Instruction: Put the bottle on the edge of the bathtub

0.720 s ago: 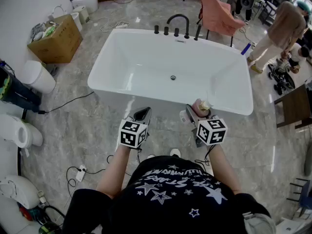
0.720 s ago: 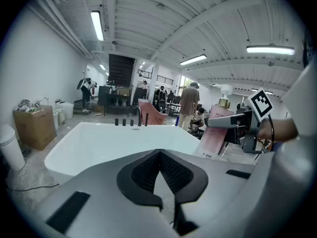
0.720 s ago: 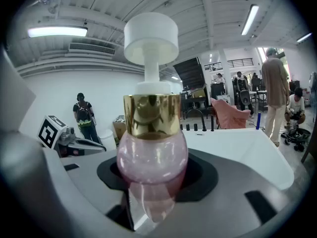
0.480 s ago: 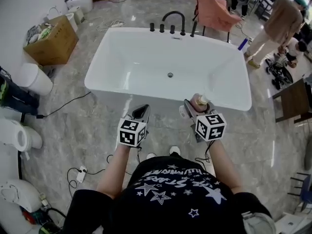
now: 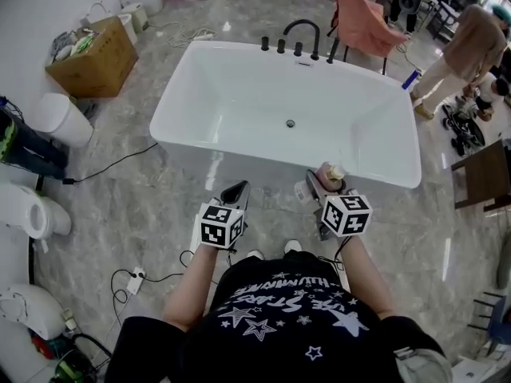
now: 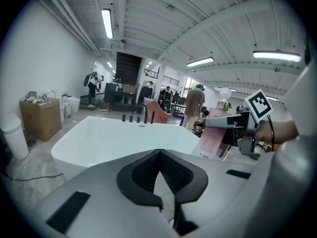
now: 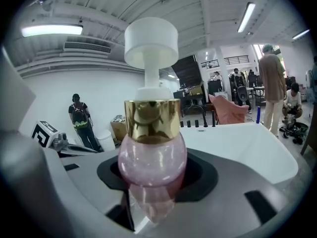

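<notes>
**Pink pump bottle (image 7: 151, 157) held upright at the near edge of the bathtub (image 5: 263, 153).**
The right gripper (image 7: 153, 182) pinches the bottle's body below its gold collar, pump head up, apparently so it can be released standing. It hovers close by the near rim, toward the right corner. The left gripper (image 6: 158, 177) hangs alongside, jaws pressed together and empty.

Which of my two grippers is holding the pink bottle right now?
The right gripper: its jaws clamp the pink bottle. The left gripper has its jaws together on nothing.
</notes>
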The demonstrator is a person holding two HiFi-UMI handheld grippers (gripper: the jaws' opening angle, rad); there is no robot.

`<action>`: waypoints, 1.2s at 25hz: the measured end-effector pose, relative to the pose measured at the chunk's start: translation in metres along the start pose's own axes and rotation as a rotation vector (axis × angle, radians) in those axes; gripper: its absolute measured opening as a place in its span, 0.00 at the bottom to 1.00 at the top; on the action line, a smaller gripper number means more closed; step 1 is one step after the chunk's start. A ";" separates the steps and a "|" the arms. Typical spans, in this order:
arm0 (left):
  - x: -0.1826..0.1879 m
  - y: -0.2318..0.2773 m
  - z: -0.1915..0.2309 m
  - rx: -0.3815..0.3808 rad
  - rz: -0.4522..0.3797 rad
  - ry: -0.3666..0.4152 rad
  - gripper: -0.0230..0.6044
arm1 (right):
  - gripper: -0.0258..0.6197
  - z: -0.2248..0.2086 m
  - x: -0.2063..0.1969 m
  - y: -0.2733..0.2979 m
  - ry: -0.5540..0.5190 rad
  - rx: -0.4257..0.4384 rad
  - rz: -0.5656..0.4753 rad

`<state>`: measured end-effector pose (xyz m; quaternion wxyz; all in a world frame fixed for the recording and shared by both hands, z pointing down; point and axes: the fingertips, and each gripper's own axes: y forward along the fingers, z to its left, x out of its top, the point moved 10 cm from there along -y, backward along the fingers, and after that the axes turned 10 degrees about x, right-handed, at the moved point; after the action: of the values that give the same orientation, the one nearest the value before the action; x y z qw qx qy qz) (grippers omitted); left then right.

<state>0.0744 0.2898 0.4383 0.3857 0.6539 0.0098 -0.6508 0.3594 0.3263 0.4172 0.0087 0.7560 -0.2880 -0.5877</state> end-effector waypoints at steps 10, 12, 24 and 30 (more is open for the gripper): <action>-0.022 -0.020 0.087 0.105 0.047 -0.072 0.06 | 0.38 0.032 -0.001 0.068 -0.009 0.081 0.035; -0.028 -0.019 0.101 0.133 0.063 -0.083 0.06 | 0.38 0.032 0.000 0.087 -0.016 0.099 0.045; 0.008 0.032 0.229 0.299 0.061 -0.181 0.06 | 0.38 0.019 0.038 0.269 -0.013 0.191 0.084; 0.047 0.084 0.295 0.343 0.062 -0.202 0.06 | 0.38 0.005 0.072 0.370 -0.012 0.217 0.111</action>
<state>-0.1241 0.0548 0.4820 0.2878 0.6412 -0.1600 -0.6931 0.2075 -0.0128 0.4824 -0.0421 0.7320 -0.3914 -0.5561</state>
